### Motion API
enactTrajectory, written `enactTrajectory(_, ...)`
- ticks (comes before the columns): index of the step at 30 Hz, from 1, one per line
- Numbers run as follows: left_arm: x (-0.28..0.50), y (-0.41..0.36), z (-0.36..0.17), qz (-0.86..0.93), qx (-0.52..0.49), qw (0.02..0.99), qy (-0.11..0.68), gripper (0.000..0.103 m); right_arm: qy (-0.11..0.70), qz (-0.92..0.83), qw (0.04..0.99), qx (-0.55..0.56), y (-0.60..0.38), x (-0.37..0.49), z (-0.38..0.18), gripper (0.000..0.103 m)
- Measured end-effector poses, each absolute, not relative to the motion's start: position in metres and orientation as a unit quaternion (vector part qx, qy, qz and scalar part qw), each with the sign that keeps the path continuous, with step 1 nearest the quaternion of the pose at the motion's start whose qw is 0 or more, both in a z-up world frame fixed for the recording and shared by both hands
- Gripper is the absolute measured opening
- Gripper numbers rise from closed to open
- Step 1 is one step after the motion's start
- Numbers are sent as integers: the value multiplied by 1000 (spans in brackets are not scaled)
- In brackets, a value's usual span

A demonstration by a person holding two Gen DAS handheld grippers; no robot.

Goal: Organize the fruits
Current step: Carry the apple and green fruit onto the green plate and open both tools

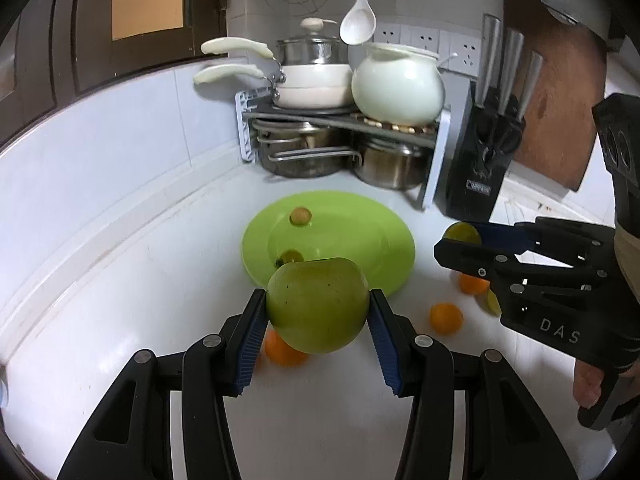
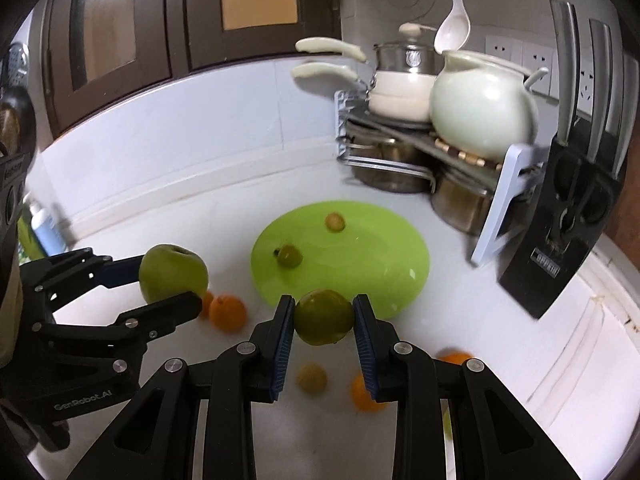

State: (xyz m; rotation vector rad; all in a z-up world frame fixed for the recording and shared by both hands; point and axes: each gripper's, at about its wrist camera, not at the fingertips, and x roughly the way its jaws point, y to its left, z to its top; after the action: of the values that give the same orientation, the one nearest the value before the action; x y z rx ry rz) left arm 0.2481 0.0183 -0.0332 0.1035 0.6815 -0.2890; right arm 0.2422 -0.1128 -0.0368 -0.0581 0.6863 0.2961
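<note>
My left gripper [image 1: 318, 316] is shut on a large green apple [image 1: 318, 306], held above the white counter just short of the green plate [image 1: 360, 248]. My right gripper [image 2: 323, 320] is shut on a smaller green fruit [image 2: 323, 317], also near the plate's [image 2: 380, 256] front rim. Two small greenish fruits [image 2: 335, 222] [image 2: 289, 256] lie on the plate. Several oranges [image 2: 227, 312] [image 1: 446, 318] and a small yellow fruit [image 2: 311, 378] lie loose on the counter below the grippers. The left gripper with its apple [image 2: 173, 272] shows at left in the right wrist view.
A pot rack [image 1: 340, 120] with pans, steel pots and a white ceramic jar [image 1: 398, 84] stands behind the plate. A black knife block [image 1: 480, 152] and a wooden cutting board [image 1: 560, 92] stand at the right. A white ladle [image 1: 358, 24] hangs above. A bottle [image 2: 44, 224] stands far left.
</note>
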Motion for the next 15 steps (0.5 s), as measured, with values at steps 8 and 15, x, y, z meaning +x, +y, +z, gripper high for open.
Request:
enactTrajectory(8, 284, 18, -23, -135, 59, 934, 327, 50, 337, 126, 933, -20, -111, 277, -29, 31)
enactTrajectory(15, 322, 15, -21, -124, 57, 927, 349, 50, 347, 110, 931, -10, -110, 310, -27, 31)
